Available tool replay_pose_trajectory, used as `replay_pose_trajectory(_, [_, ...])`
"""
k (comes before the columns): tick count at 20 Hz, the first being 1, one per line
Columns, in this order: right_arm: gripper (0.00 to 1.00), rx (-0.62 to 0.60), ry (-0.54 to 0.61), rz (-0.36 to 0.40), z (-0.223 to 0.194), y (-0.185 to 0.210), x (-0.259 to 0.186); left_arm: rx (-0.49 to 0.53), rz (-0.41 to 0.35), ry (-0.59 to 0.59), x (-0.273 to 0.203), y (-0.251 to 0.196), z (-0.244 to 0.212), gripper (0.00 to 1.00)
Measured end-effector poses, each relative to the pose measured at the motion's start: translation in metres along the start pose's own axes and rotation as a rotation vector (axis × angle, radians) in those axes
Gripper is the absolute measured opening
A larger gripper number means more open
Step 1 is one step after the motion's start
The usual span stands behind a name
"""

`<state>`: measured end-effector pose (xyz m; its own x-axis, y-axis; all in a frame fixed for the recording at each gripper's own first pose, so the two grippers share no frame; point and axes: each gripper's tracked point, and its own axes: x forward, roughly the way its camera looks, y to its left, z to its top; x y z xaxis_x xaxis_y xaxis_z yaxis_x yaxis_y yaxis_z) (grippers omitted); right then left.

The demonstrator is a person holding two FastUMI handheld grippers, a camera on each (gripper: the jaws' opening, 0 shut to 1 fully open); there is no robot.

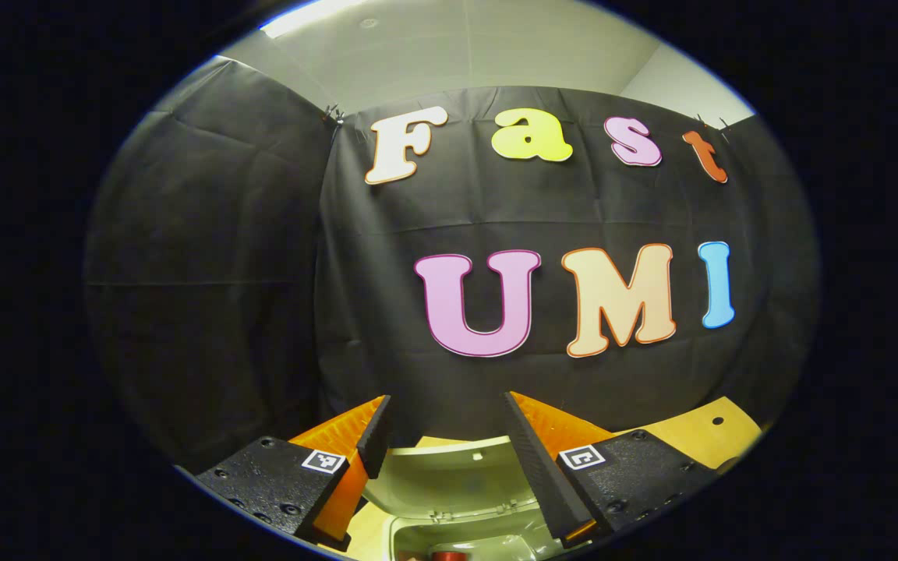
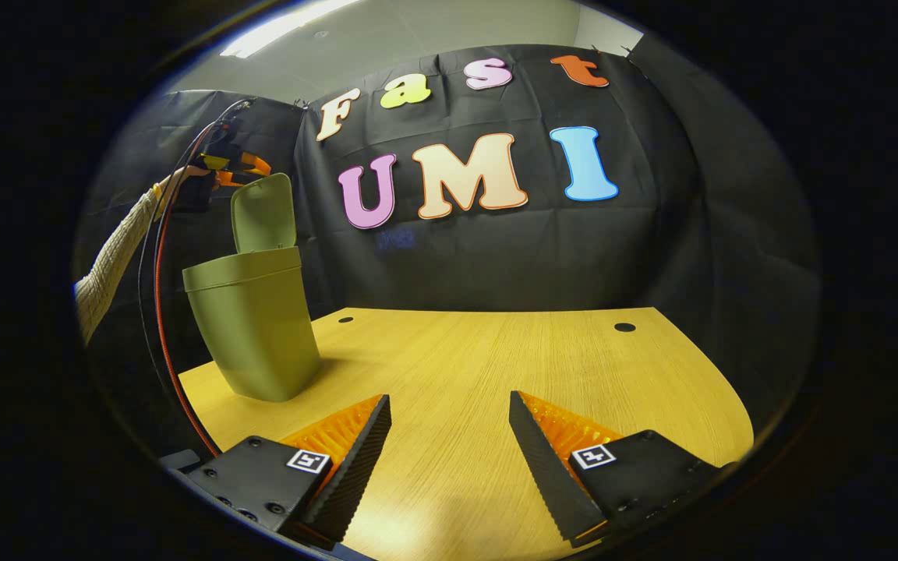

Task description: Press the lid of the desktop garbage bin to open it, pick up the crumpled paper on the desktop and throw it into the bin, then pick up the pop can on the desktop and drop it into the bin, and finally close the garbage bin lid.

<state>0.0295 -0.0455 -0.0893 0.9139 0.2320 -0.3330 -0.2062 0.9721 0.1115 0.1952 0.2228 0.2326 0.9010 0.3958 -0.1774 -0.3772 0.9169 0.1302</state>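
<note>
Garbage bin (image 2: 252,327) stands at the counter's (image 2: 496,366) left side, lid (image 2: 263,212) upright. My left tongs (image 1: 449,436) hover wide and empty over its mouth, where a reddish can-like thing (image 1: 449,555) lies inside. My right tongs (image 2: 449,436) rest wide and empty above bare wood. I judge closing is the step left: push the lid down from behind. Nothing blocks that move.

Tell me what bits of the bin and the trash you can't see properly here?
- Left gripper view: the bin's inside is cut off by the bottom edge; just a reddish sliver shows, too little to name.
- Right gripper view: the bin's wall hides its contents.
- Right gripper view: the left gripper beyond the lid is too small to judge.
</note>
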Motion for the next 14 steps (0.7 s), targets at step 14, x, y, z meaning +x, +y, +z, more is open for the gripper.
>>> replay_pose_trajectory(14, [0.96,0.001,0.016,0.009,-0.003,0.006,-0.003,-0.061,-0.085,-0.019,-0.044,-0.016,-0.019,0.85])
